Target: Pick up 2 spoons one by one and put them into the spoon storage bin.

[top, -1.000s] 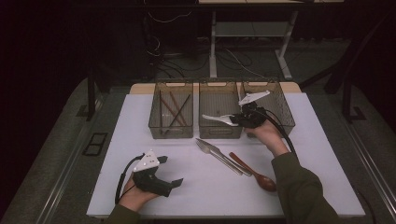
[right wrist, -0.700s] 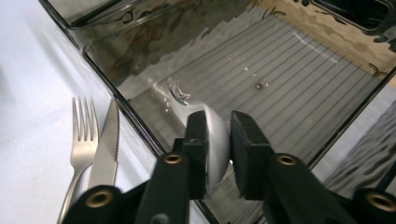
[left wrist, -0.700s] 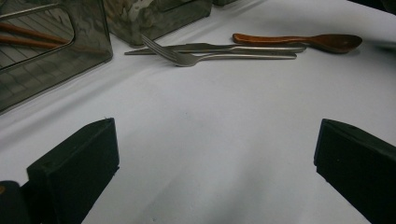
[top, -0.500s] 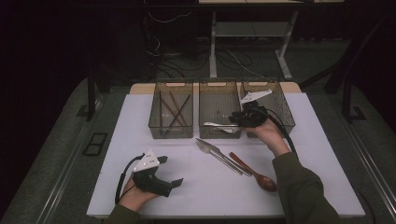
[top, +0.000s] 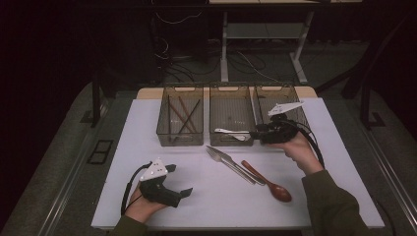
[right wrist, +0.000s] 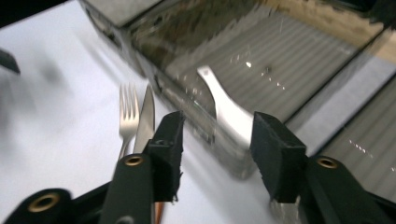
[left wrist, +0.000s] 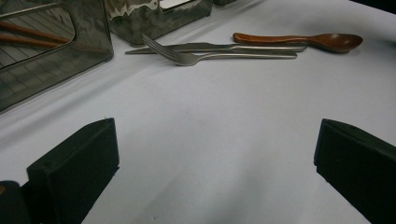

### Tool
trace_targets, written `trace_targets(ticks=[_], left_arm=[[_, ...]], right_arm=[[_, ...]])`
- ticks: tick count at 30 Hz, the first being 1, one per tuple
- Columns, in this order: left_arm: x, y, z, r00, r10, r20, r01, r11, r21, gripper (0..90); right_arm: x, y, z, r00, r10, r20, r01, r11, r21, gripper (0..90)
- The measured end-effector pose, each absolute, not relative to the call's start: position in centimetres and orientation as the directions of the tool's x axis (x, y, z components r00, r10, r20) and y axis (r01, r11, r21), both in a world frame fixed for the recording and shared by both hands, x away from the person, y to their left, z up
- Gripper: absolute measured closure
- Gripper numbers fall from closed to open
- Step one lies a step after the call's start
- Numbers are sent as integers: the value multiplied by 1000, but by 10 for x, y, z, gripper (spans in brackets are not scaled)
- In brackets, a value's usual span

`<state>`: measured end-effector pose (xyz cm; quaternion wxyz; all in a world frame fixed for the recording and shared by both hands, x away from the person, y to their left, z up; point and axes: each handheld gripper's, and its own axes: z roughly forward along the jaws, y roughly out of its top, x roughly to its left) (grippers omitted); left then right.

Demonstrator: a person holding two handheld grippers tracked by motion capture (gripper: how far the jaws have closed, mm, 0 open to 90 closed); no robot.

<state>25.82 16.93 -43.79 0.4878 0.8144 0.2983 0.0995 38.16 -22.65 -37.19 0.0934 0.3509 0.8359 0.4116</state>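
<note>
While the left hand-held gripper rests open near the tabletop's front-left corner, the right hand-held gripper, jaws just opening, releases the spoon into the middle bin; next likely comes the fork beside it.

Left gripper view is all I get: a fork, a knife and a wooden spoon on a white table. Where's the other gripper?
Observer: The right gripper is at the near right corner of the middle bin; its jaws have just been opening.
Operator: Is it holding something?
Observer: No. A white spoon lies inside that bin, and its handle end shows between the open jaws with neither pad pressing on it.
Operator: How many bins are there?
Observer: Three, side by side along the far edge of the table.
</note>
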Motion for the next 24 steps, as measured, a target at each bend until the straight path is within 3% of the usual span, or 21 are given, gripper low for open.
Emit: trace_targets(ticks=[24], left_arm=[[257, 167, -438, 805, 580, -128, 388, -352, 852, 0]], right_arm=[[290, -280, -417, -764, 621, 175, 557, 498, 664, 469]])
